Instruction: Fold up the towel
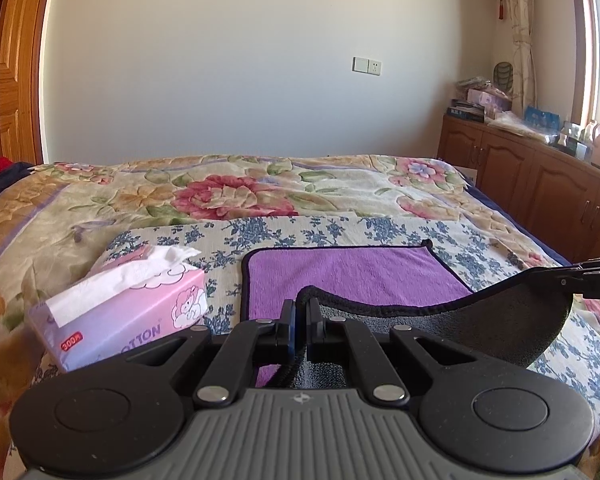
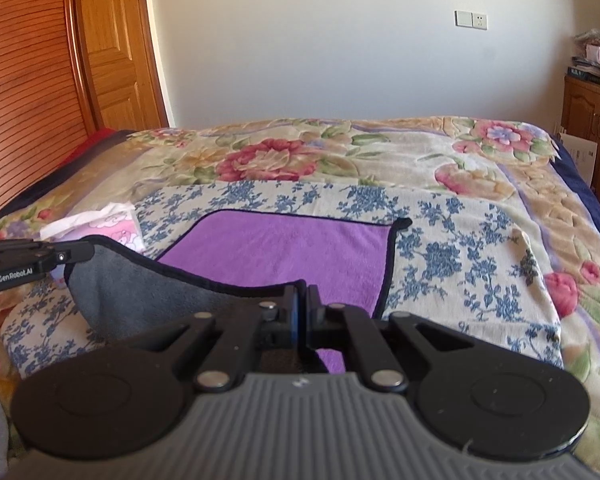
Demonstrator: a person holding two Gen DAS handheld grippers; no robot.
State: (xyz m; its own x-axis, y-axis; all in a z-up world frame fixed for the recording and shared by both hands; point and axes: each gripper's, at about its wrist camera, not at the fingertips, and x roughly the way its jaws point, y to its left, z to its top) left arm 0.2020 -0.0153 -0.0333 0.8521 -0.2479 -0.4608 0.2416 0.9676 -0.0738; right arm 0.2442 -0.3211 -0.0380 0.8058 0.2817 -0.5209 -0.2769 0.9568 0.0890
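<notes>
A towel, purple (image 1: 352, 276) on one face and grey on the other with black trim, lies on the bed (image 1: 228, 196). Its near edge is lifted, so the grey underside (image 1: 492, 320) sags between my two grippers. My left gripper (image 1: 300, 304) is shut on the near left corner of the towel. My right gripper (image 2: 302, 292) is shut on the near right corner. The far half of the towel (image 2: 284, 248) rests flat on the blue-flowered cloth (image 2: 440, 240). The right gripper shows at the right edge of the left wrist view (image 1: 580, 276). The left gripper shows at the left edge of the right wrist view (image 2: 32, 260).
A pink tissue box (image 1: 128, 308) stands on the bed just left of the towel. A floral blanket (image 2: 340, 152) covers the bed. A wooden cabinet (image 1: 532, 176) with clutter stands at the right wall. A wooden door (image 2: 112, 48) is at the left.
</notes>
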